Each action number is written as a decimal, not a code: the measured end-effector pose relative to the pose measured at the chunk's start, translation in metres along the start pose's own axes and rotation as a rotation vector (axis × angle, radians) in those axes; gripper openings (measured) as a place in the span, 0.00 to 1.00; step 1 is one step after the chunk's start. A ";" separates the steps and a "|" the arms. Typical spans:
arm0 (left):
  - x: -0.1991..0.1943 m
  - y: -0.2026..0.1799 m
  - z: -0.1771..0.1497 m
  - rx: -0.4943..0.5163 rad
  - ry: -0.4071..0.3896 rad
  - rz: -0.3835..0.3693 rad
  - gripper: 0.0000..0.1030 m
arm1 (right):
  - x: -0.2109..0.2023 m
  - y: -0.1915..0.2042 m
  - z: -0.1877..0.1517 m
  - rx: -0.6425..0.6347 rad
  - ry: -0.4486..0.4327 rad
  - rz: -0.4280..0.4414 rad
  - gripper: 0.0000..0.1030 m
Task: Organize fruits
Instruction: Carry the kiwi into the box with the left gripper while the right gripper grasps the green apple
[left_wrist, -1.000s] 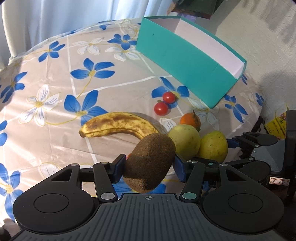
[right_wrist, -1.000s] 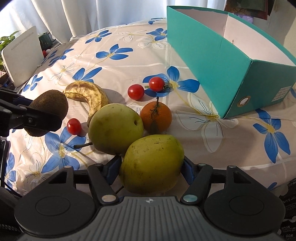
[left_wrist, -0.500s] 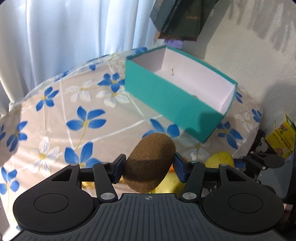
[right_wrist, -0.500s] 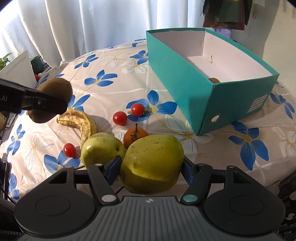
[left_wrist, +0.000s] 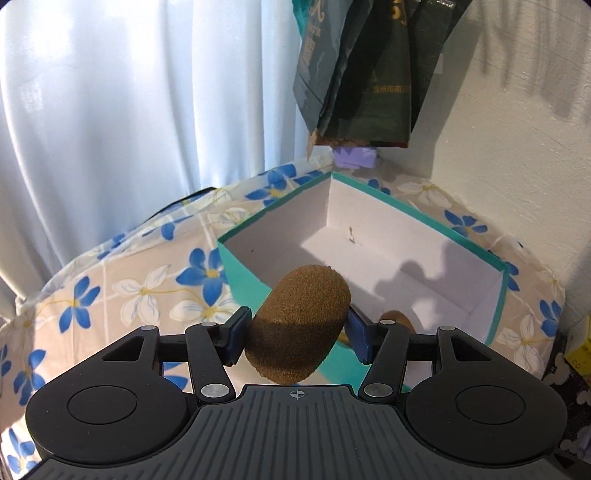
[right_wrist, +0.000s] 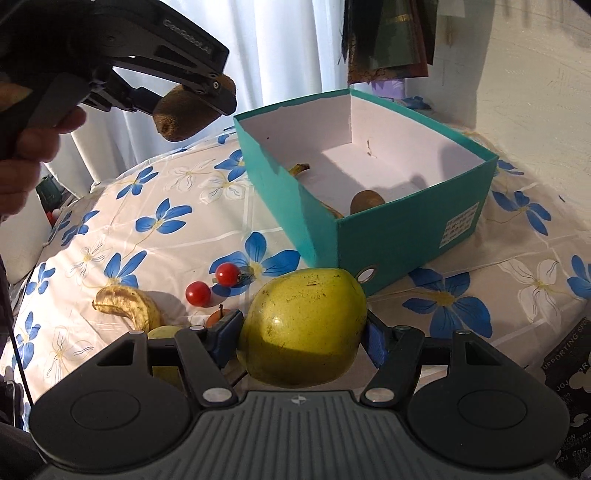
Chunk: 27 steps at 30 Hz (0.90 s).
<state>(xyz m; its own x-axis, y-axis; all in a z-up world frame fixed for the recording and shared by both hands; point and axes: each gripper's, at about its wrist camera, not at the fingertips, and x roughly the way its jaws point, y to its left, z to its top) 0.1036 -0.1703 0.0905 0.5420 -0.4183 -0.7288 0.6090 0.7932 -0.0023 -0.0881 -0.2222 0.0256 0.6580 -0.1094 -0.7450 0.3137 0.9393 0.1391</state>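
Here the left gripper (left_wrist: 298, 328) clamps a brown kiwi (left_wrist: 297, 325) at lower centre, before the open teal box (left_wrist: 495, 302). The right gripper (right_wrist: 301, 338) grips a yellow-green pear (right_wrist: 303, 328) low in frame above the flowered bench (right_wrist: 110, 236); the box sits upper right.

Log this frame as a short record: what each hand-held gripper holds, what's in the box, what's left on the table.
left hand-held gripper: shut on kiwi
right hand-held gripper: shut on pear
teal box: second kiwi, banana partly hidden
tablecloth: spotted banana, two cherry tomatoes, orange fruit and another pear, both mostly hidden
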 end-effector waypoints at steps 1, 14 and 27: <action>0.008 -0.003 0.003 0.000 0.005 0.000 0.58 | 0.000 -0.003 0.001 0.008 -0.005 -0.007 0.66; 0.104 -0.029 0.009 0.022 0.119 -0.004 0.57 | 0.001 -0.028 0.015 0.086 -0.045 -0.063 0.66; 0.106 -0.039 0.007 0.058 0.086 0.030 0.72 | -0.009 -0.038 0.022 0.116 -0.084 -0.095 0.66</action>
<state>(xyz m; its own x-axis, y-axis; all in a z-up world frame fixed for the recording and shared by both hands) 0.1417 -0.2483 0.0180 0.5105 -0.3534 -0.7839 0.6273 0.7766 0.0584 -0.0912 -0.2640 0.0410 0.6748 -0.2271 -0.7022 0.4511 0.8800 0.1489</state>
